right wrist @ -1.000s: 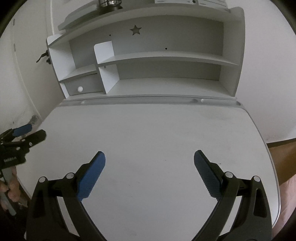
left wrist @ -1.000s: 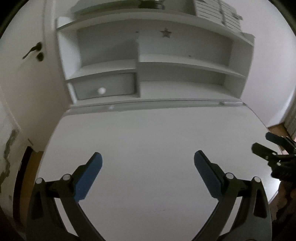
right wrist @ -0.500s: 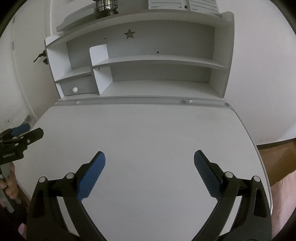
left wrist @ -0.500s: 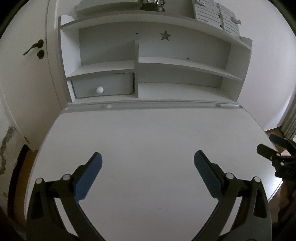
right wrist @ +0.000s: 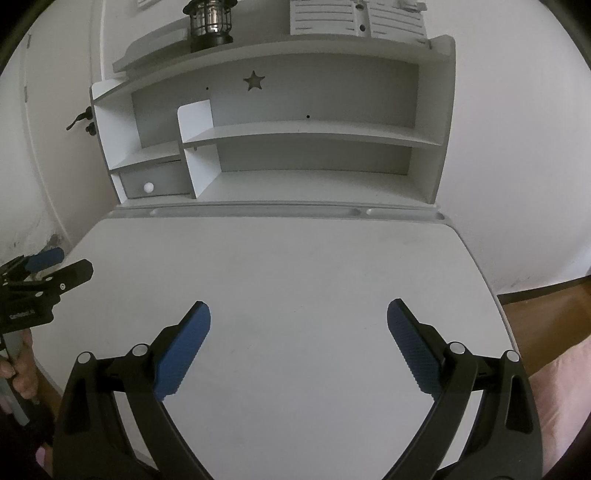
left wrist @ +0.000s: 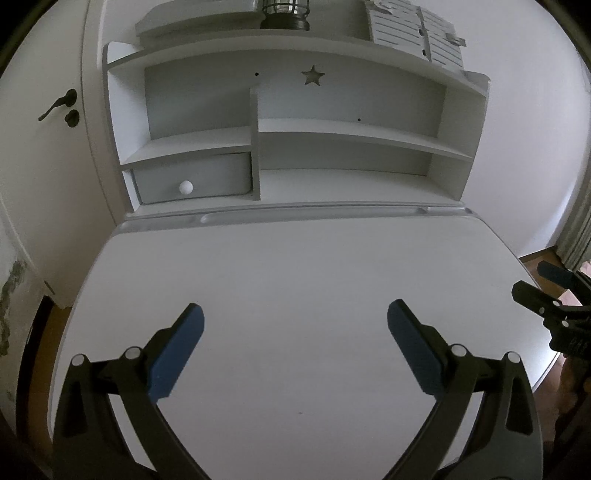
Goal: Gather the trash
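The left gripper (left wrist: 295, 343) and right gripper (right wrist: 298, 345) were both spread wide over the white desk (left wrist: 295, 266), holding nothing. No trash showed. At 12 o'clock, a lantern (right wrist: 210, 22) sat atop the shelf (right wrist: 295, 129); the drawer (left wrist: 192, 179) was closed.

White desk (left wrist: 295, 266) with a grey pen groove (left wrist: 306, 216) along its back edge, backed by a white shelf unit (right wrist: 436, 122) with a star-shaped cutout (right wrist: 254, 80). Small grey drawer (left wrist: 207, 177) with a round white knob (left wrist: 186, 187) at lower left of the unit; black caged lantern (right wrist: 210, 22) and slatted white boxes (right wrist: 332, 18) on top. White door (left wrist: 44, 155) with a dark handle (left wrist: 59, 105) to the left.
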The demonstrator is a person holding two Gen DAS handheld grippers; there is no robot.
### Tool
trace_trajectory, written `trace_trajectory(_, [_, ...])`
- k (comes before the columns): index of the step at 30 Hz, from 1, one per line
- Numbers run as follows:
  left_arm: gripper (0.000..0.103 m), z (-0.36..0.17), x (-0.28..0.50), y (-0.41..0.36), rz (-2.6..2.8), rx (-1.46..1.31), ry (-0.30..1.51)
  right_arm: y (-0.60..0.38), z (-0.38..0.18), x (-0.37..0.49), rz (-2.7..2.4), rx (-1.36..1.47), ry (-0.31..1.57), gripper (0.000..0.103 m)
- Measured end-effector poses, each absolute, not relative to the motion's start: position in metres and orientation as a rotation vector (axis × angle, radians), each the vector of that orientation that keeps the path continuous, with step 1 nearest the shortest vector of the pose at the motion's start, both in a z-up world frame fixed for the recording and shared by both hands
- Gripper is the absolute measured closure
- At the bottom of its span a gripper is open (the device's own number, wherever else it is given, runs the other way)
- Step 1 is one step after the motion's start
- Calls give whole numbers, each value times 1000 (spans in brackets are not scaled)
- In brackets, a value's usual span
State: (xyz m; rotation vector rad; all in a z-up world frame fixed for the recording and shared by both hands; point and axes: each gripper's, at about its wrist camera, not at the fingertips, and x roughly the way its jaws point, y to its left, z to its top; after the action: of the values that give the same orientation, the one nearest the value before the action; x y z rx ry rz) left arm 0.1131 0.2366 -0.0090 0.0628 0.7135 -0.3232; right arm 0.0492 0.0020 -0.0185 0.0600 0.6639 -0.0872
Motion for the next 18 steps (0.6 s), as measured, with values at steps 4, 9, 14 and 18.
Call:
trace_trajectory(4, [7, -10, 112, 235, -327, 67, 715, 3, -17, 48, -88, 59, 661, 9])
trace_trajectory(9, [7, -9, 112, 235, -329, 64, 714, 3, -17, 48, -89, 55, 659, 9])
trace_trajectory(14, [7, -9, 110, 235, -326, 67, 715, 3, -18, 49, -91, 54, 660, 9])
trace_trajectory(18, [7, -9, 109, 235, -326, 71, 714, 4, -17, 49, -92, 55, 661, 9])
